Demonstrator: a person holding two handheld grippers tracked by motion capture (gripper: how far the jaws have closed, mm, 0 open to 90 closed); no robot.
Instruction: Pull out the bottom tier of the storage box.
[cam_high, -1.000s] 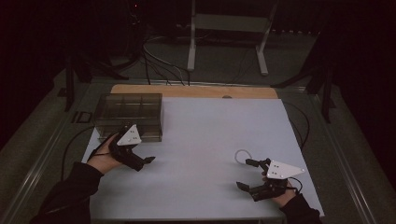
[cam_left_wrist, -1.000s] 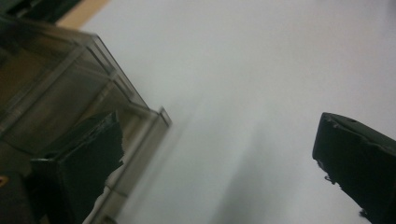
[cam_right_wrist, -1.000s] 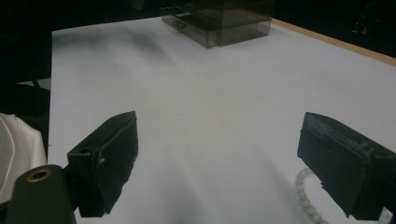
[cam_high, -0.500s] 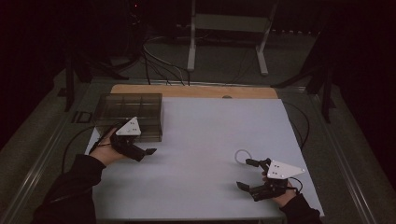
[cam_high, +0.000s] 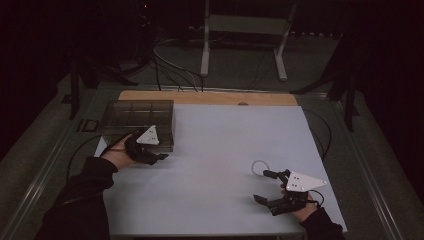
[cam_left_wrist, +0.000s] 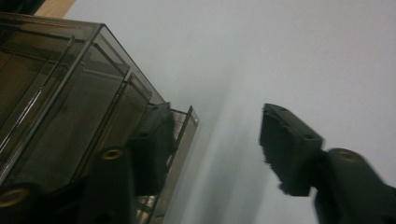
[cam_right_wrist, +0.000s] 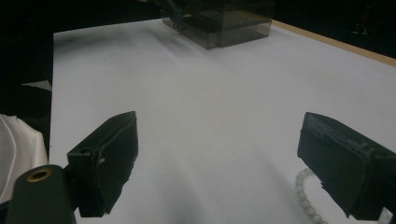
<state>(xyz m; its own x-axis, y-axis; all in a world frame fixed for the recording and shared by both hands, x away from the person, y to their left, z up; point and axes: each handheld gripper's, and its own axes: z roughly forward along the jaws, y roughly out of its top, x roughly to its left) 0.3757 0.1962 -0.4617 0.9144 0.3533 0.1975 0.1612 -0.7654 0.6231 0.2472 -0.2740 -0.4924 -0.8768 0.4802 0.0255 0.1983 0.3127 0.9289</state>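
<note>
A dark see-through drawer box stands at the table's back left. My left gripper is at its front right corner, open. In the left gripper view one jaw lies against a drawer that sticks out slightly, and the other jaw hangs over bare white table. I cannot tell whether that jaw is inside the drawer. My right gripper rests near the front right, open and holding nothing. A white bead ring lies just beyond it, and shows beside the right jaw as the bead ring in the right gripper view.
The white table top spreads between the two grippers. A wooden strip runs along its far edge. Cables and a metal stand lie on the dark floor beyond. In the right gripper view the box is far ahead.
My left gripper has moved forward and to the right, up to the box's front right corner. The right gripper and the bead ring have stayed put.
</note>
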